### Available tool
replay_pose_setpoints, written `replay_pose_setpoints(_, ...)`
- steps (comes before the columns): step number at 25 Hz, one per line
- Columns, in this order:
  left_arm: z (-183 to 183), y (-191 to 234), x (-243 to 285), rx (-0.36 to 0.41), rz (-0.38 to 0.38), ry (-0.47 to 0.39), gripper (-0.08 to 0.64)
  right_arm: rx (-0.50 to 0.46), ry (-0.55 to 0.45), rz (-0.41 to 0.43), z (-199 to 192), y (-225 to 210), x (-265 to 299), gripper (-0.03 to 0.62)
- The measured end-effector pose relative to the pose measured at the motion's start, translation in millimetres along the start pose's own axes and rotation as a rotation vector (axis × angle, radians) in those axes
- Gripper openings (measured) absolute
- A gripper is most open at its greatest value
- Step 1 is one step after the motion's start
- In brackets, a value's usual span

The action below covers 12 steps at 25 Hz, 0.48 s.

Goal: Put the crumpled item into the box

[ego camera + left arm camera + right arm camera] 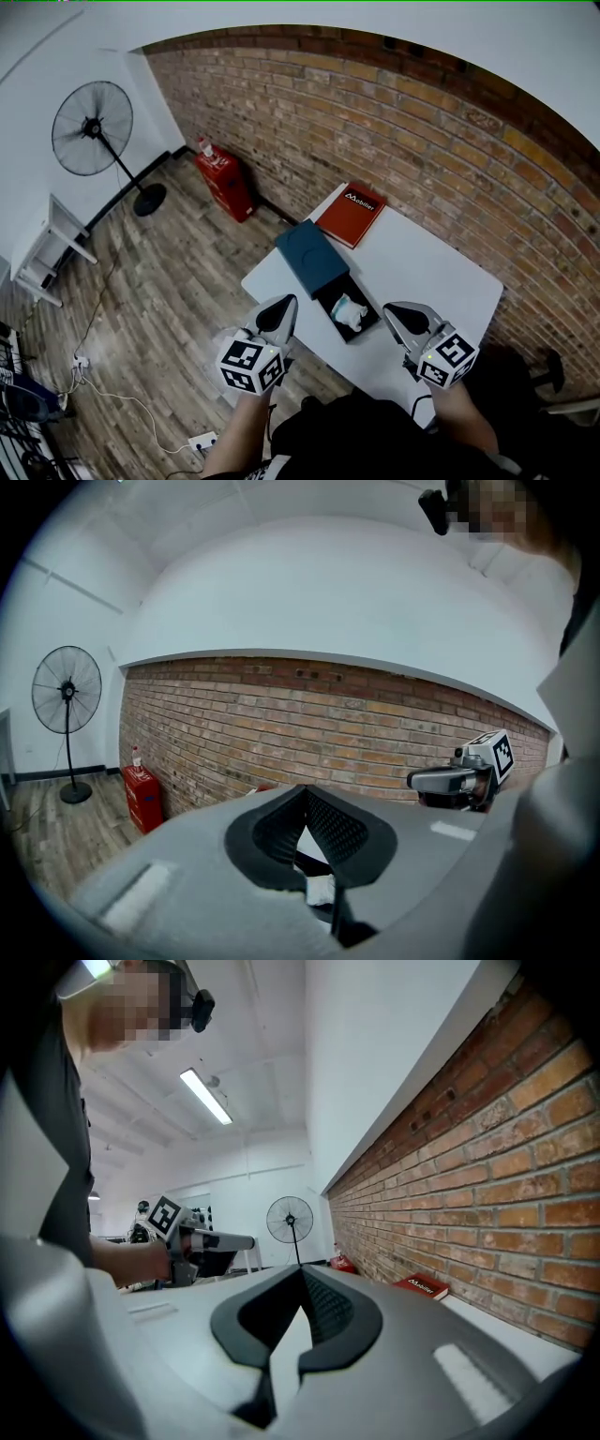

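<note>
Already crumpled item [349, 309] inside box [371, 328]; left gripper [288, 303], right gripper [390, 308] both pinched closed, empty; best lift away without nudging box.

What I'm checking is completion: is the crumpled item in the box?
In. The white crumpled item lies inside the open black box.

We see bright, even indoor light from a ceiling tube lamp [206, 1096], soft shadows, strong fisheye bending, dark corners.
</note>
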<state>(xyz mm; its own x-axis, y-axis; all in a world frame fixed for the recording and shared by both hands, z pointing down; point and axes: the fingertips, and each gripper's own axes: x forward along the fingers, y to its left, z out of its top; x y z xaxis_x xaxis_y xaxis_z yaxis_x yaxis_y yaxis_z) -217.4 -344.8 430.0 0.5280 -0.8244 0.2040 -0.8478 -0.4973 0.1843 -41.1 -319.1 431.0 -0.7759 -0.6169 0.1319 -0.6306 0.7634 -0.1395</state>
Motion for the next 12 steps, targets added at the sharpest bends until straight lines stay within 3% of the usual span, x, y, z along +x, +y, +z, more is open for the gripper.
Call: replay_pose_setpoints(12, 6, -29, 28, 0.03, -0.059, 0.001, 0.006, -0.001, 0.008, -0.002, -2, -11, -4, -0.002)
